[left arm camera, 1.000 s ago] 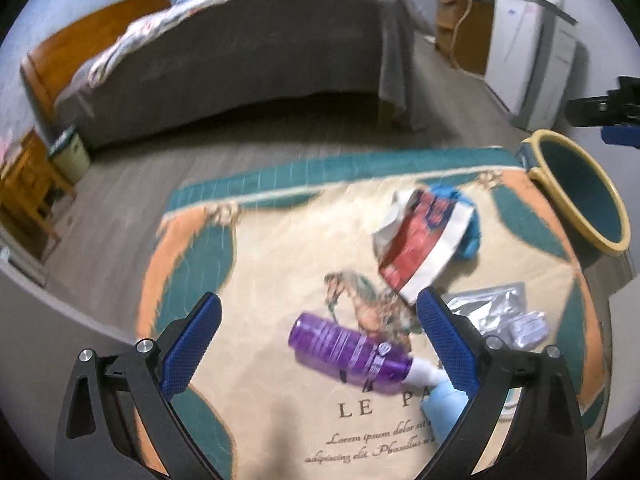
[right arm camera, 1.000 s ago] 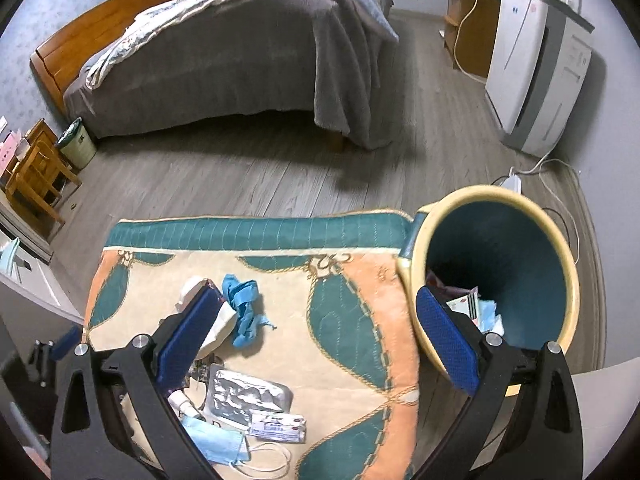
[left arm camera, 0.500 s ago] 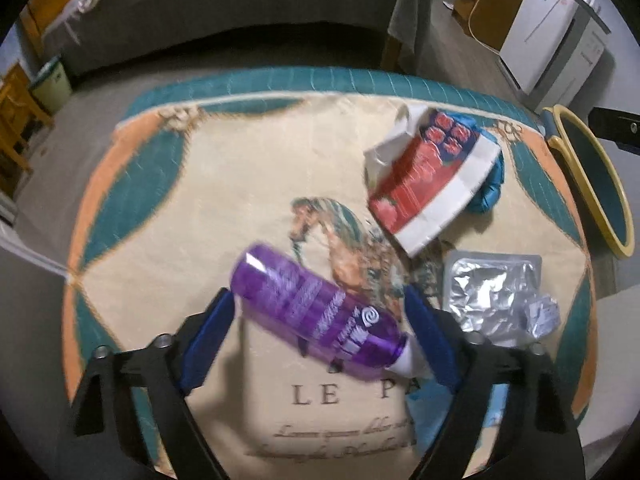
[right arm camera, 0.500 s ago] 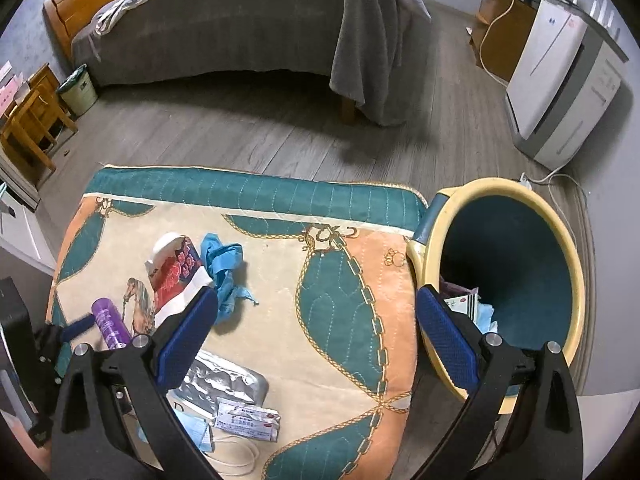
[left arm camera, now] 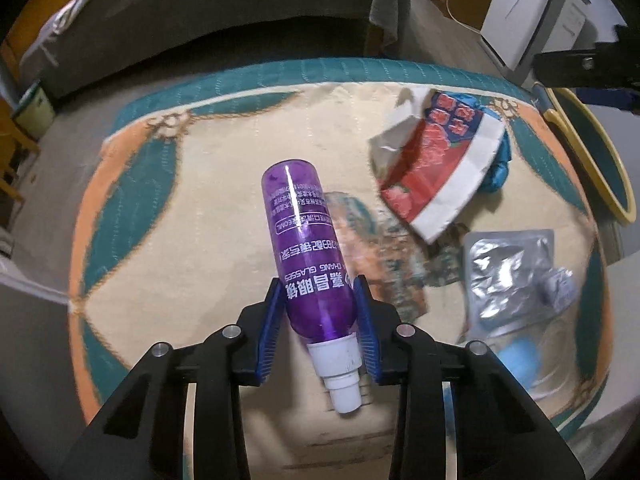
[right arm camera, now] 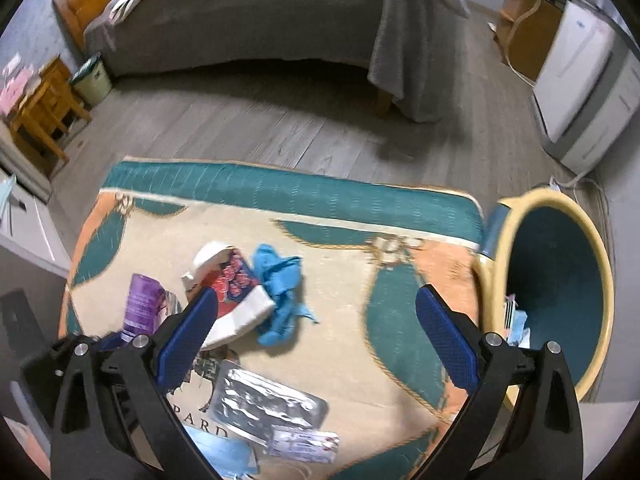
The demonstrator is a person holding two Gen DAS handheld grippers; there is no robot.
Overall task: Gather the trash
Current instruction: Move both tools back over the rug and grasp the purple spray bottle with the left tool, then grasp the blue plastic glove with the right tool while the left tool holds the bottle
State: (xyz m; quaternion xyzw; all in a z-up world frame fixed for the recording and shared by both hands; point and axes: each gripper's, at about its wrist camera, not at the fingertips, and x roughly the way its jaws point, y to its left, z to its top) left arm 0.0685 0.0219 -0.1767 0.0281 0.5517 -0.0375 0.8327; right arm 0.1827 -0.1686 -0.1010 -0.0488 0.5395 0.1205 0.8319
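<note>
My left gripper (left arm camera: 318,292) is shut on a purple plastic bottle (left arm camera: 304,240) near its white neck and holds it over the patterned rug (left arm camera: 192,208); the bottle also shows in the right wrist view (right arm camera: 142,308). My right gripper (right arm camera: 316,316) is open and empty above the rug. A red-and-white paper bag (left arm camera: 436,168) (right arm camera: 236,292), a blue glove (right arm camera: 280,296), a silver foil pack (left arm camera: 508,276) (right arm camera: 264,404) and a blue face mask (right arm camera: 224,456) lie on the rug. The yellow-rimmed teal trash bin (right arm camera: 560,280) (left arm camera: 596,160) stands at the rug's right edge with some trash inside.
A bed with a grey cover (right arm camera: 260,12) stands beyond the rug. A white appliance (right arm camera: 588,84) and a wooden cabinet (right arm camera: 524,28) stand at the back right. A small green bin (right arm camera: 92,80) and wooden furniture (right arm camera: 40,108) stand at the left.
My left gripper closed on the purple bottle, which now points along the fingers. My right gripper moved left from the bin towards the trash on the rug.
</note>
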